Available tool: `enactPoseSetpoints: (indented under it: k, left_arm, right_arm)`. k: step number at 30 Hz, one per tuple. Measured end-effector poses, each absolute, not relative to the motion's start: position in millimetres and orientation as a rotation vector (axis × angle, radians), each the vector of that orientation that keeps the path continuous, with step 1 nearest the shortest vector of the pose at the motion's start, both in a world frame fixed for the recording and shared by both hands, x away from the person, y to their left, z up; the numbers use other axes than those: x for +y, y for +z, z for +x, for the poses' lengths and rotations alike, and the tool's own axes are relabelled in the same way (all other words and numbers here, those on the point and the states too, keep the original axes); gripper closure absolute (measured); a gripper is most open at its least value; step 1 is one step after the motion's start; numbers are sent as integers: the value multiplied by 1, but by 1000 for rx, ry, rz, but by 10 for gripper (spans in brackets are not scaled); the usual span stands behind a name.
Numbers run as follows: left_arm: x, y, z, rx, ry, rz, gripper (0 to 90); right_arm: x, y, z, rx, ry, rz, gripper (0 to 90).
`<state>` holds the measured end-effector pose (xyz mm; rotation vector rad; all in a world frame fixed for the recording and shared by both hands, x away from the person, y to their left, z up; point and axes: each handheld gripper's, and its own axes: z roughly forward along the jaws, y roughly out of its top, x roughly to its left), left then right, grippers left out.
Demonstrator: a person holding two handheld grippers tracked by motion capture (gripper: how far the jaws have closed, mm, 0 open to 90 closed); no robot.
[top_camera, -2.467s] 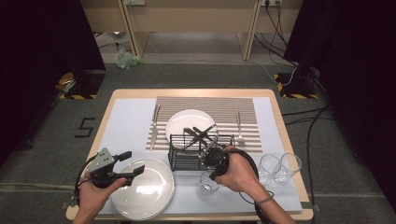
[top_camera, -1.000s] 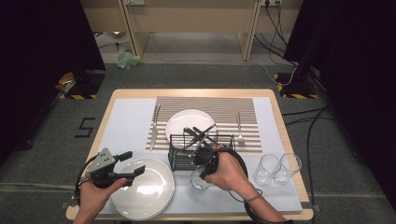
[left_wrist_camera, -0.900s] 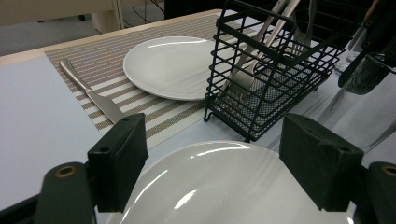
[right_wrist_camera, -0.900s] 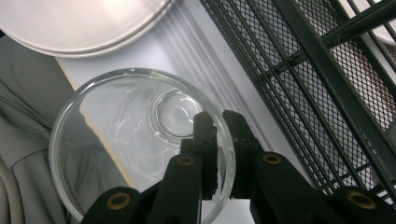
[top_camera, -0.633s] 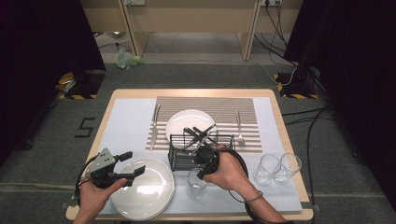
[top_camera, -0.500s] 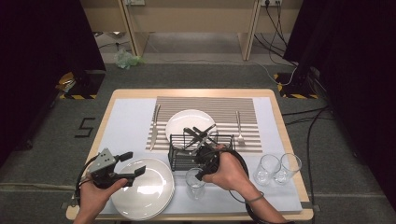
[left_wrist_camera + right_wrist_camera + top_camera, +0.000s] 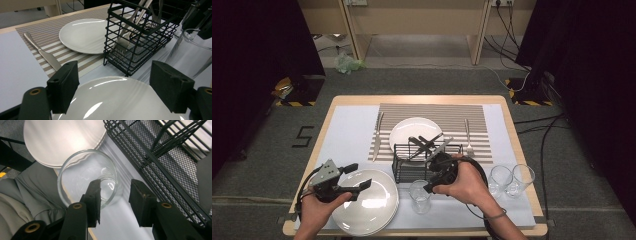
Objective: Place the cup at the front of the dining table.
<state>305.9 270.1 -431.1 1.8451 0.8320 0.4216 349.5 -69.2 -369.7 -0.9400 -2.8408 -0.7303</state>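
**Glass down by the rack, my right claw letting go**

The glass (image 7: 419, 195) stands upright on the blue mat (image 7: 347, 135), near the front edge of the table (image 7: 522, 145). It is just in front of the black rack (image 7: 424, 161) and just beside the big plates (image 7: 367, 202) on their right side. It looks empty.

My right claw (image 7: 432, 185) is over the glass rim. In the right gripper view I see the glass (image 7: 87, 176) from above. One pad is over the inside of the rim and the other pad is outside it, so the glass wall sits between them. The jaws have just been opening and are about half open. The pads do not seem to squeeze the glass now. It stands by itself.

My left claw (image 7: 357, 176) hangs over the left part of the big plates. Its jaws are wide open and hold nothing. In the left gripper view the top plate (image 7: 120, 100) lies under the two pads, and the glass (image 7: 191, 57) is at the right.

The rack holds some forks and other silver things, tipped at a slant. Behind it, a small plate (image 7: 414, 131) lies on a striped mat (image 7: 432, 111). A knife (image 7: 377, 135) lies left of that plate and a fork (image 7: 468, 136) lies right of it. Two more glasses (image 7: 512, 179) stand close together on the right side of the table, well apart from my glass.
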Motion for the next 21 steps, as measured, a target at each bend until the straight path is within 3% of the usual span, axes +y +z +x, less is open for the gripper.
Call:
enactPoseSetpoints:
  k: [21]
  left_arm:
    - [251,-428,304,774,378,1861,233]
  right_arm:
    - [-102,-352,343,-2804,-902,-1022,580]
